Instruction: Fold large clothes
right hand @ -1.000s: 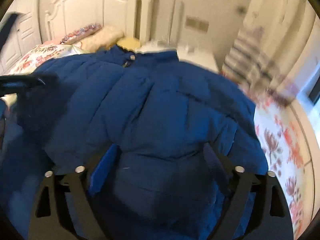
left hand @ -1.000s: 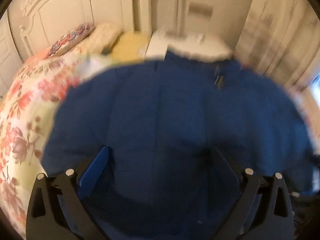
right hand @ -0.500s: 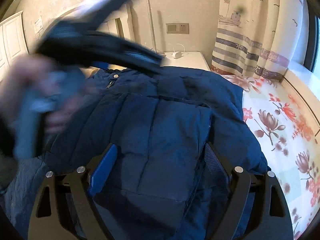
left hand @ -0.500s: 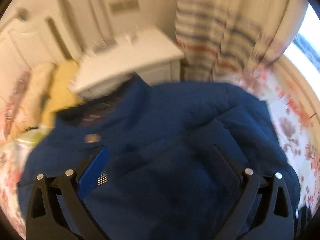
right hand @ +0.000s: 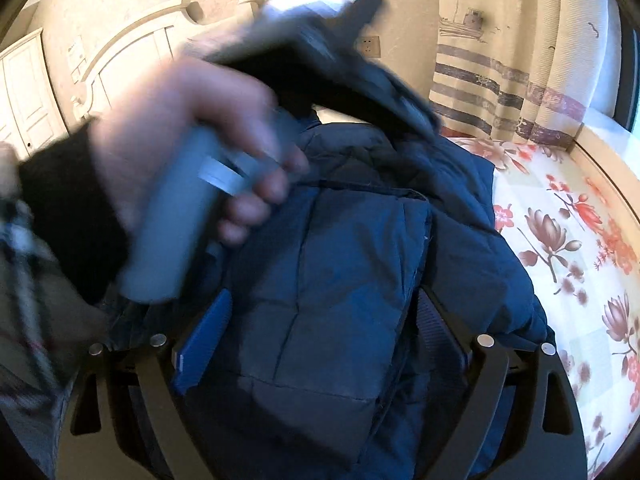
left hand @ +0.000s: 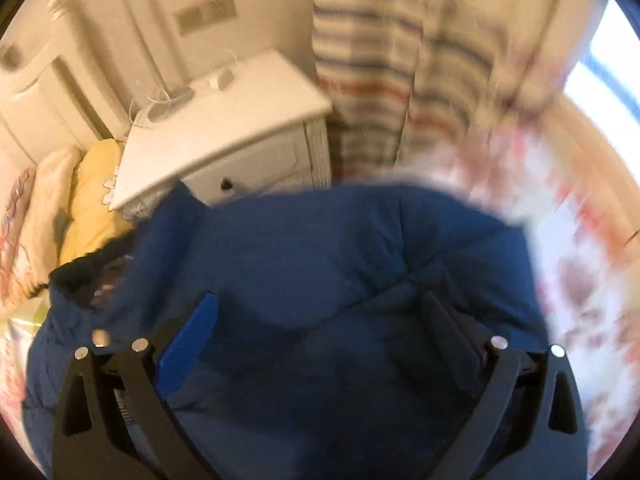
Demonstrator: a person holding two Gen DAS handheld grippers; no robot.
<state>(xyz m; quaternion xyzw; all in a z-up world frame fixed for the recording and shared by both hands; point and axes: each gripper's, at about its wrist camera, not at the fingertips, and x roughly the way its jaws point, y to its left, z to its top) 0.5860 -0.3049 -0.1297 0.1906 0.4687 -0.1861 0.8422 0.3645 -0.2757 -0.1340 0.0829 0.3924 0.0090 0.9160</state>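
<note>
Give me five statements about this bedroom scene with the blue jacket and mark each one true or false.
1. The blue padded jacket lies on a floral bedspread. True.
2. The bedside table is black. False: it is white.
3. The striped curtain hangs by the window side of the bed. True.
4. The right gripper is shut tight on a yellow pillow. False: its jaws are opening, spread above the jacket, with no pad pressing on it.
5. The person's left hand is bare of any tool. False: it holds the handle of the left gripper, whose jaws stand wide over the jacket.
</note>
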